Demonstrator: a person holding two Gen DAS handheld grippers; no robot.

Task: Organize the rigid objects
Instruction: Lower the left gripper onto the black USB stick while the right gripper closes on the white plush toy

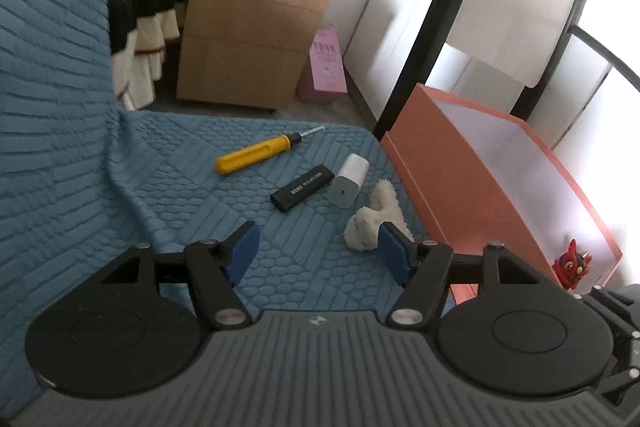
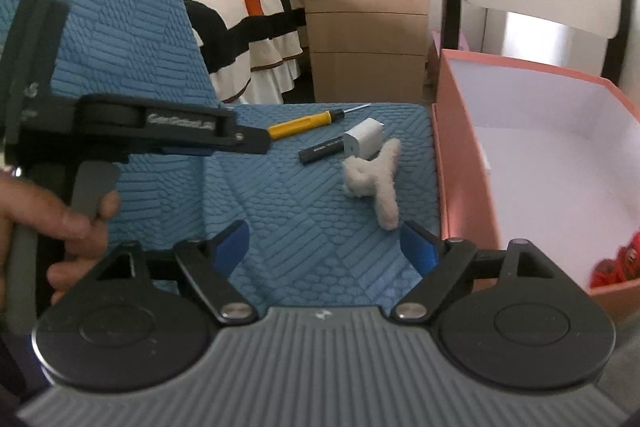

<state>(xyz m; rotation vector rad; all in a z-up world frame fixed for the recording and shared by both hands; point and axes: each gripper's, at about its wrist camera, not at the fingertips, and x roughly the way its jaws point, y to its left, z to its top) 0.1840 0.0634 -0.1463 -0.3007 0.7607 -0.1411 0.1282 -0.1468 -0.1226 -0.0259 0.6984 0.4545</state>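
Print on the black stick [image 1: 303, 187] is unreadable; my 2 claws [image 1: 318, 251] [image 2: 326, 247] hang released above bare blue quilt [image 1: 160, 187]

We are in a home, most likely a bedroom. Near us a blue quilted cover [image 1: 60, 75] drapes a padded seat, rising as a backrest on the left. Farther off we see a bed under a striped blanket [image 2: 248, 15] in cream, black and orange with a ruffled skirt. Beside it, to the right, stands a light wooden drawer cabinet [image 2: 366, 27] with a lock and clutter on top. A pink storage box [image 2: 460, 147] sits at the right, just beside the seat.
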